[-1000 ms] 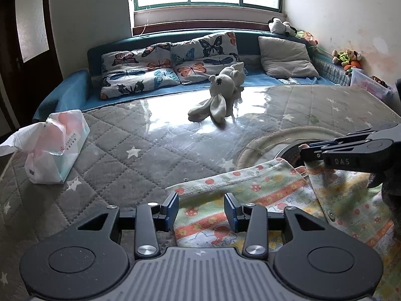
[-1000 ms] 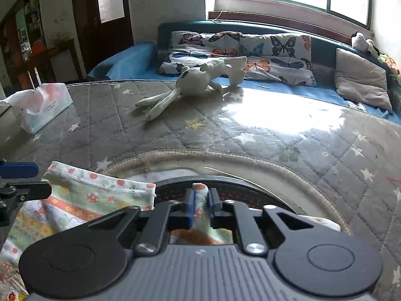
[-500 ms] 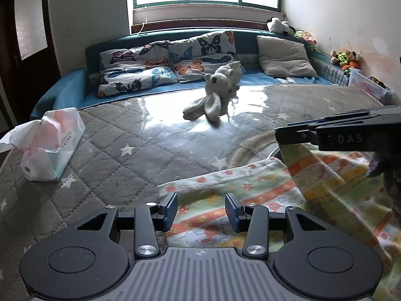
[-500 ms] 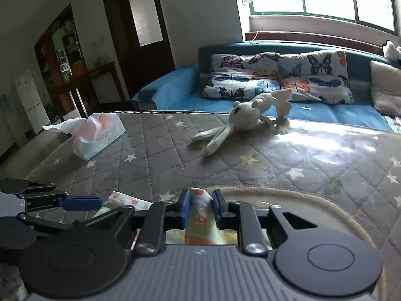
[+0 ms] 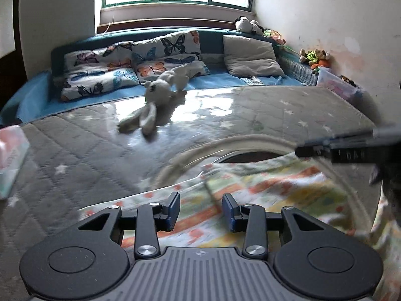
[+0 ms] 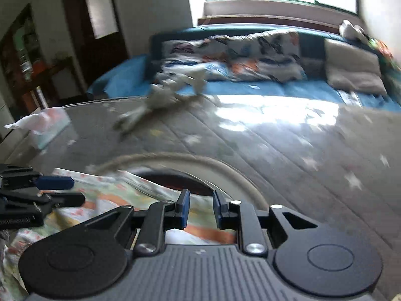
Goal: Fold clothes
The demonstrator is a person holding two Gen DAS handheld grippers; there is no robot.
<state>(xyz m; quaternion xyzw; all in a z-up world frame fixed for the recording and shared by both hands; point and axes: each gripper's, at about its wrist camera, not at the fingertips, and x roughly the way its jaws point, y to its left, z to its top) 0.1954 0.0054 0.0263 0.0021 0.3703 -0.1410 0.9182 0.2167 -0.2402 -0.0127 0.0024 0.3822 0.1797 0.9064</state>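
Patterned cloth (image 5: 263,190) lies spread on the grey mattress (image 5: 82,155), partly over a round opening. Left gripper (image 5: 201,212) wide, nothing in it; right gripper (image 6: 199,209) approx. half open, also empty. Looks thin, light, floppy — prob. best pinched at a hem or corner.

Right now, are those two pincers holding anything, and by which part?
Nothing. The left gripper and right gripper both stand open above the patterned garment, with a gap between their fingers and no cloth pinched.
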